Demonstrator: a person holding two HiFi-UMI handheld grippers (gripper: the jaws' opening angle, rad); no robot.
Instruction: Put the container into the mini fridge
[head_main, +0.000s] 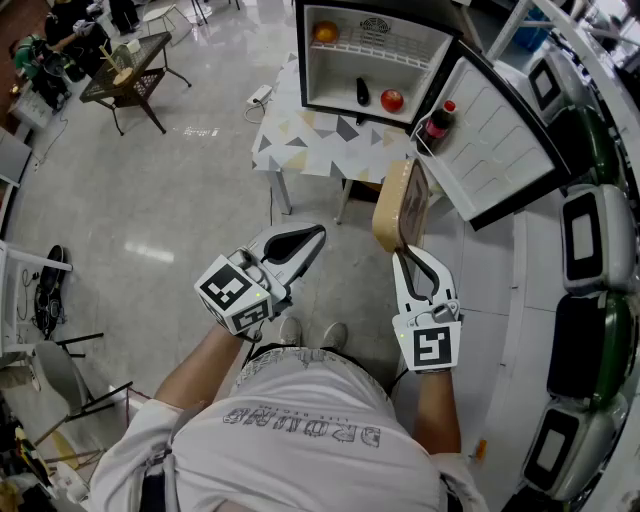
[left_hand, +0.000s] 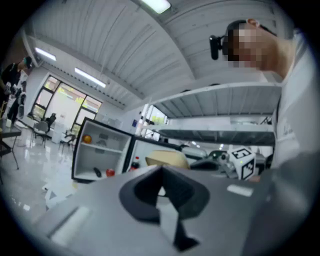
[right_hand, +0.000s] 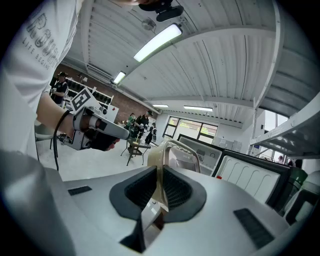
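While my right gripper (head_main: 406, 252) pinches the container (head_main: 393, 205) by its edge, up in the air near the open mini fridge (head_main: 345, 75), I should carry it slowly, keep it steady and aim inside. My left gripper (head_main: 314, 236) is pressed together, holding nothing.

Off-task items: an orange fruit (head_main: 325, 32) sits above a dark oblong item (head_main: 362, 92) and a red round fruit (head_main: 392, 100), which lie side by side. A red-capped bottle (head_main: 437, 122) stands just right of them. Triangle-patterned worktop (head_main: 300, 140) below. White power strip (head_main: 259, 95) on the floor. Far left, a dark slatted side table (head_main: 125, 75).
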